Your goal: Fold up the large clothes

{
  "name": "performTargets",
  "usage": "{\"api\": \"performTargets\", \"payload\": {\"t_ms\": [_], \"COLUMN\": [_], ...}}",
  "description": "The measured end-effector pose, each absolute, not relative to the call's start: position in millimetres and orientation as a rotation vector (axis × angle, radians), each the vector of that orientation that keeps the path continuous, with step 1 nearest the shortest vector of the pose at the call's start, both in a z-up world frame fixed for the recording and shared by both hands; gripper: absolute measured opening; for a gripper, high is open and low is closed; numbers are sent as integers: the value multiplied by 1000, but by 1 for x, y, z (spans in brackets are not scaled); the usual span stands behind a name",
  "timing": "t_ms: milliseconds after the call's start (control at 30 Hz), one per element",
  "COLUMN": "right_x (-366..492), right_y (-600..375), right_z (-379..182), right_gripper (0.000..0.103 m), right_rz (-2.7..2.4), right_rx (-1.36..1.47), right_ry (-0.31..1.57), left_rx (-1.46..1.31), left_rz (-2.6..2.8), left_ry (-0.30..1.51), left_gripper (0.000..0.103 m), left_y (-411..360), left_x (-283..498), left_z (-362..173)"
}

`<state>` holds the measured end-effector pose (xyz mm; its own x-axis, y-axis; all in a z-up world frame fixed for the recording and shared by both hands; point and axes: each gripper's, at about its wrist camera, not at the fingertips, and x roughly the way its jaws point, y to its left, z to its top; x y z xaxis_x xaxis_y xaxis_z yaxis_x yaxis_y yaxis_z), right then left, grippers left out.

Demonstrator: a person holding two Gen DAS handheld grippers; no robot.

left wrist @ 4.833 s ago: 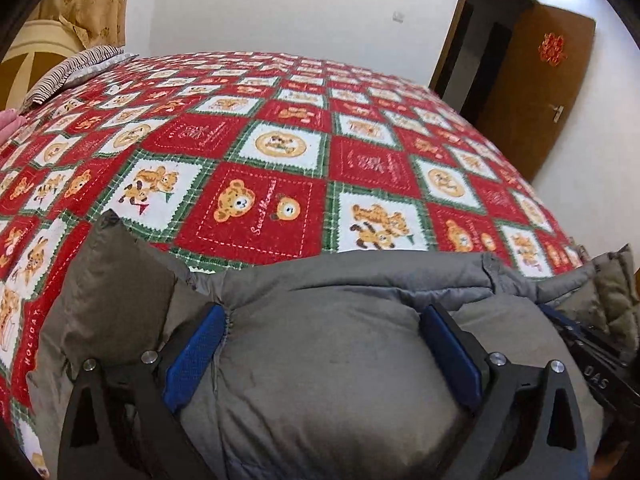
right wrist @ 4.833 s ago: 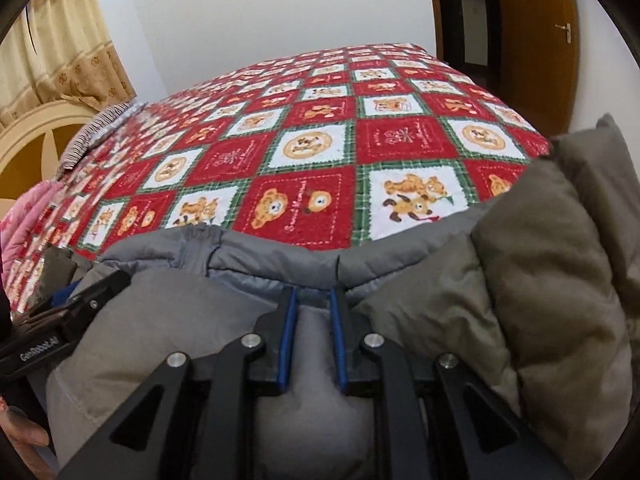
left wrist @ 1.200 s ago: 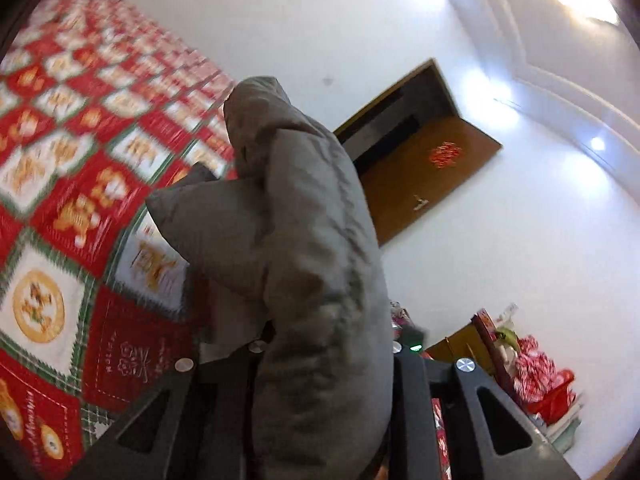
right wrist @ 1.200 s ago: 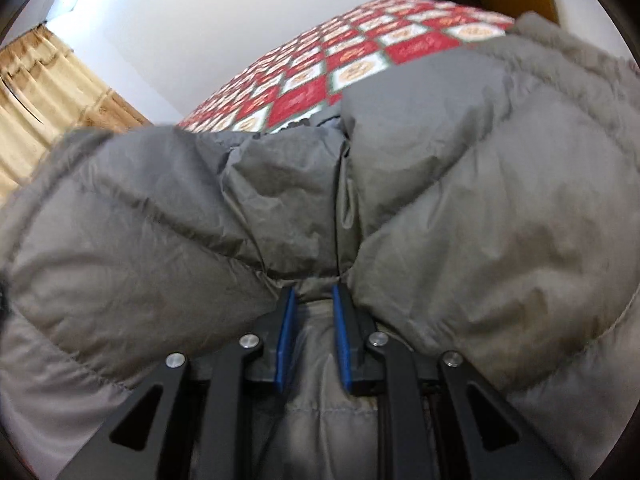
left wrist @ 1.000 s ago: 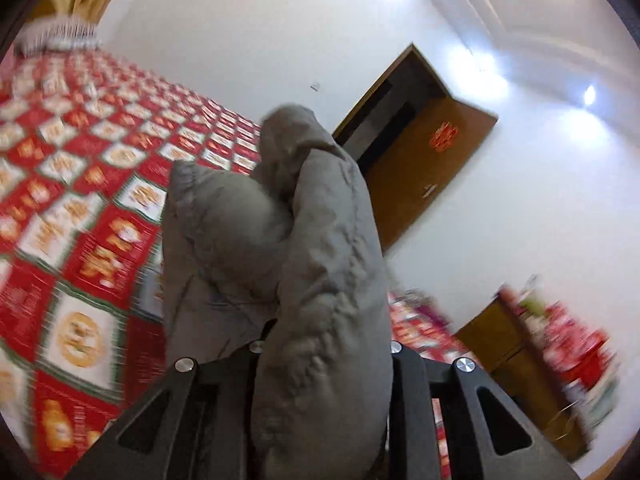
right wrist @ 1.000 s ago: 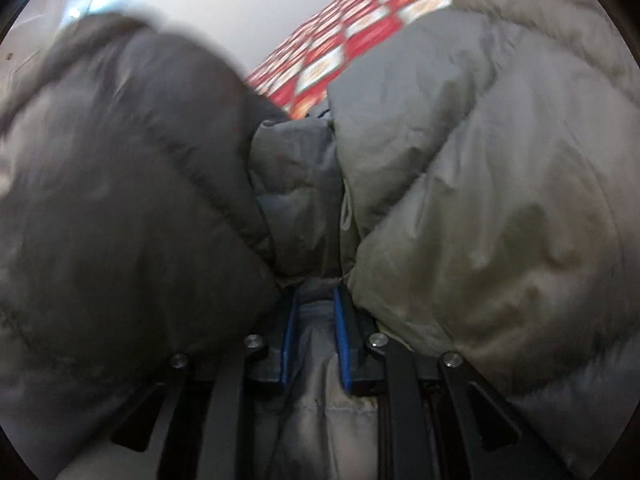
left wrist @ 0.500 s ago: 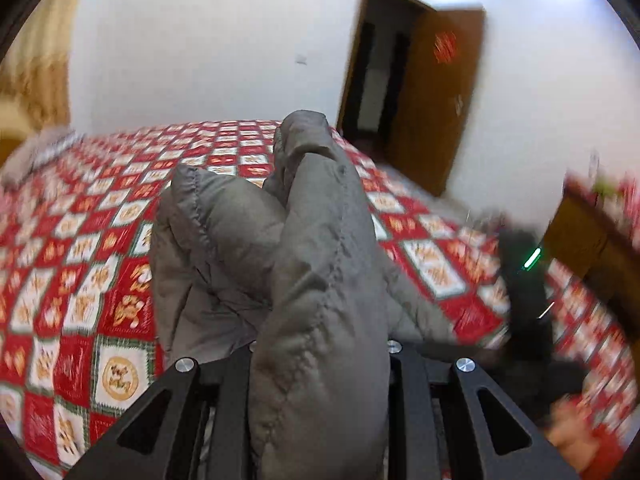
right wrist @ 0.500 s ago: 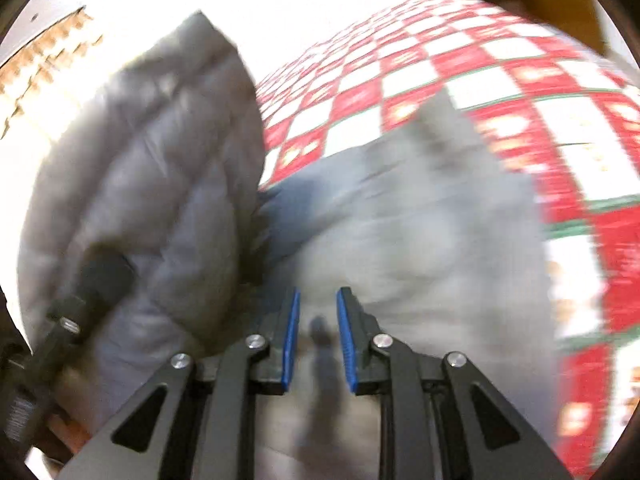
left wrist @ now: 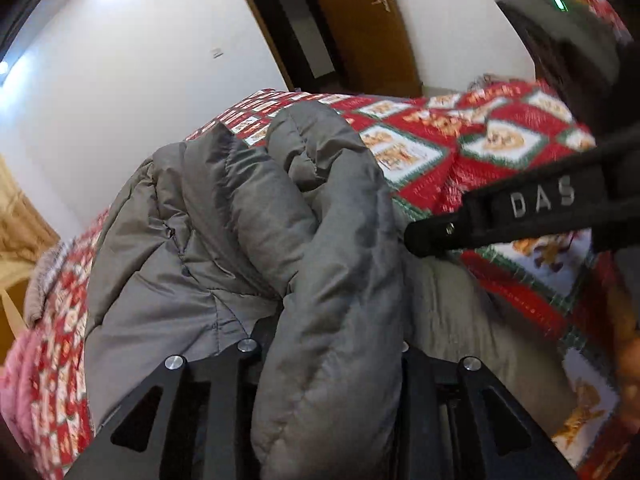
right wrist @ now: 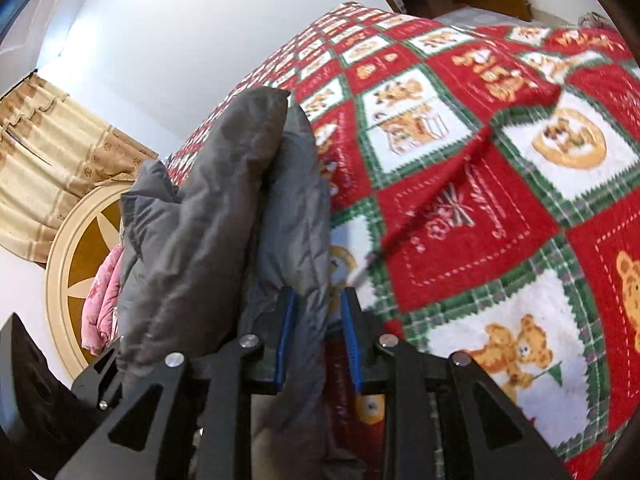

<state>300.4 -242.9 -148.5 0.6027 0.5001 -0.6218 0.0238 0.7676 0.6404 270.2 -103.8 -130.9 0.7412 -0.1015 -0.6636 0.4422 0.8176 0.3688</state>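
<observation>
Although its two pads are hidden under the cloth, the left gripper [left wrist: 340, 344] has one thick fold of the grey padded jacket [left wrist: 224, 240] filling the gap between its fingers from edge to edge. Its jaws have just been opening, and I cannot tell whether the pads press on the fold at all. The fold stands up out of the jaws and leans against the rest of the jacket, which lies bunched in several puffy rolls on the bed.

At the right gripper [right wrist: 318, 332] both blue pads [right wrist: 286, 336] show. One thinner flap of the same jacket runs up between them. It lies against the pad on the picture's left, while a sliver of bedding shows between it and the other pad. These jaws have also just been opening, so the flap sits loose and not pinched.

Seen from the left wrist, one black finger [left wrist: 520, 212] of the right gripper, lettered DAS, reaches in from the picture's right with its tip touching the jacket's side.

Only one garment is in view, and it rests on one red, green and white bear-print blanket [right wrist: 480, 220] that covers the whole bed. Beyond it are one round cream and brown headboard [right wrist: 80, 248], one pink cloth [right wrist: 100, 300] beside it, one tan curtain [right wrist: 60, 152], and one brown door [left wrist: 360, 32] in the white wall.
</observation>
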Motion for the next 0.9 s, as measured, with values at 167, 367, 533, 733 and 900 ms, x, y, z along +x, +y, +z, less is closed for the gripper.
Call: {"api": "performTargets", "payload": {"t_ms": [167, 367, 533, 733, 900], "right_x": [286, 283, 327, 348, 347], "right_y": [-253, -265, -228, -208, -215], "right_z": [-142, -92, -89, -136, -147], "right_gripper": [32, 57, 14, 12, 8], "right_rz": [264, 336, 393, 372, 383], "right_rx": [639, 626, 460, 360, 358], "right_ry": [877, 766, 835, 928, 937], "left_rx": [610, 598, 575, 545, 468], "left_rz": [-267, -277, -295, -324, -402], "left_ry": [609, 589, 590, 606, 683], "left_gripper": [28, 28, 28, 28, 38], "left_y": [-114, -106, -98, -93, -75], "left_x": [259, 253, 250, 253, 252], "left_z": [-147, -148, -142, -134, -113]}}
